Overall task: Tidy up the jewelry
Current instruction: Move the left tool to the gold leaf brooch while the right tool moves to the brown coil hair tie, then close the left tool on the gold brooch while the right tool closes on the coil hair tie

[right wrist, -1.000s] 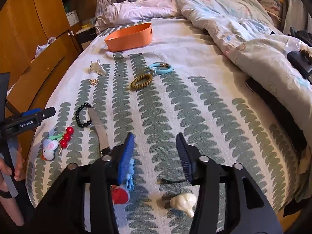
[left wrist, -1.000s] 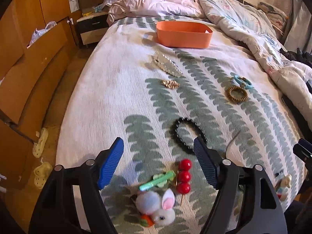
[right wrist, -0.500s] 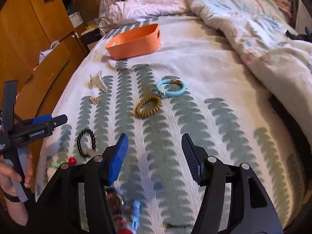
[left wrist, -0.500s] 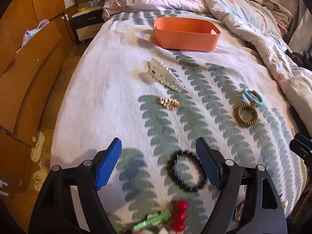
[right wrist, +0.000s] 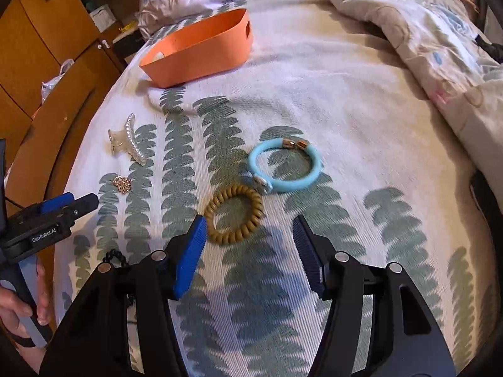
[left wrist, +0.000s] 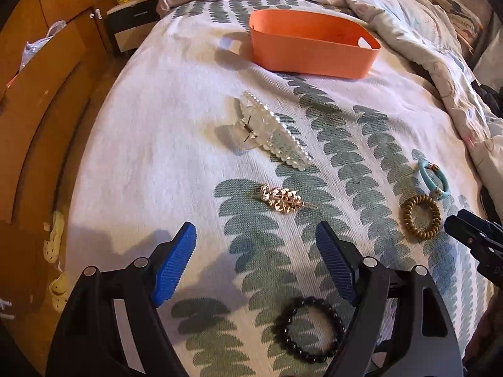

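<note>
On the bed, an orange bin [left wrist: 311, 48] stands at the far end; it also shows in the right wrist view [right wrist: 201, 50]. A pearl hair claw [left wrist: 270, 132], a gold clip [left wrist: 281, 199] and a black bead bracelet [left wrist: 306, 328] lie before my open, empty left gripper [left wrist: 256, 264]; the bracelet lies under its fingers. My open, empty right gripper [right wrist: 250, 253] hovers just short of the brown coil hair tie [right wrist: 234, 216], with the blue bangle [right wrist: 284, 165] beyond it.
A rumpled quilt [right wrist: 408, 25] covers the bed's right side. Wooden cabinets [left wrist: 41, 94] and a nightstand [left wrist: 135, 22] stand left of the bed. The bed's left edge drops to the floor, where slippers [left wrist: 55, 242] lie.
Both grippers have moved forward over the bed toward the orange bin. The pompom, green clip and red beads have dropped out of the left view. Both stay open.
</note>
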`<state>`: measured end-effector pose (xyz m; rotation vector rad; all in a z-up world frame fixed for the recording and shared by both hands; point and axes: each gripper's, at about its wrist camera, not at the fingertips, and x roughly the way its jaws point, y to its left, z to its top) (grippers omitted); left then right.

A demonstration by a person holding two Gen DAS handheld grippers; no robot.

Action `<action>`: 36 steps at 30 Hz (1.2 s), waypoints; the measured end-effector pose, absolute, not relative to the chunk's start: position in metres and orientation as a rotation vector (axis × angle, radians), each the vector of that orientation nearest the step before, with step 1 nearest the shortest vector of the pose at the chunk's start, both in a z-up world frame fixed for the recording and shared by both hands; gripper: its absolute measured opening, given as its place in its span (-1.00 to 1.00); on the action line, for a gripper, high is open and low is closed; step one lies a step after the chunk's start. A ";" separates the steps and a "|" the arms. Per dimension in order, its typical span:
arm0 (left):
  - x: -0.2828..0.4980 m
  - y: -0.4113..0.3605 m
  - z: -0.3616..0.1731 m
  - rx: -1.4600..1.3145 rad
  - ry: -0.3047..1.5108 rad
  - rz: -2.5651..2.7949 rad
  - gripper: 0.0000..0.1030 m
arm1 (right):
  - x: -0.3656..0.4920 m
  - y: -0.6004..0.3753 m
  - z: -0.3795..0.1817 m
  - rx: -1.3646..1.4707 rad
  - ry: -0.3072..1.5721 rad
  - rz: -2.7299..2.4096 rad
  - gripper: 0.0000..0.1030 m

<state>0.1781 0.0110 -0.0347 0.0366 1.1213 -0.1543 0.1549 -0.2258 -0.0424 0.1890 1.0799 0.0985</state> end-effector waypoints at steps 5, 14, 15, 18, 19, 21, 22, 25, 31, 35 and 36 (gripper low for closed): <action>0.190 0.009 -0.048 0.047 1.143 -0.154 0.50 | 0.167 -0.220 -0.052 0.142 1.105 0.066 0.17; 0.204 0.006 -0.062 0.038 1.140 -0.162 0.50 | 0.176 -0.215 -0.062 0.095 1.098 0.034 0.14; 0.205 0.005 -0.062 0.035 1.132 -0.167 0.50 | 0.176 -0.213 -0.062 0.083 1.096 0.029 0.13; 0.208 0.003 -0.063 0.031 1.121 -0.184 0.50 | 0.178 -0.210 -0.067 0.056 1.098 0.017 0.13; 0.209 0.003 -0.064 0.028 1.117 -0.191 0.50 | 0.178 -0.209 -0.067 0.049 1.098 0.014 0.12; 0.211 0.000 -0.065 0.031 1.115 -0.201 0.50 | 0.178 -0.207 -0.067 0.030 1.095 0.008 0.08; 0.211 -0.001 -0.065 0.033 1.113 -0.211 0.50 | 0.178 -0.206 -0.068 0.017 1.093 0.001 0.04; 0.212 -0.005 -0.065 0.034 1.111 -0.234 0.50 | 0.180 -0.206 -0.069 -0.002 1.092 -0.010 -0.08; 0.210 -0.012 -0.069 0.078 1.111 -0.229 0.43 | 0.178 -0.202 -0.071 -0.047 1.088 -0.032 -0.21; 0.210 -0.014 -0.069 0.091 1.107 -0.242 0.16 | 0.176 -0.199 -0.072 -0.081 1.084 -0.042 -0.32; 0.209 -0.014 -0.070 0.092 1.105 -0.243 0.13 | 0.175 -0.198 -0.071 -0.088 1.083 -0.043 -0.33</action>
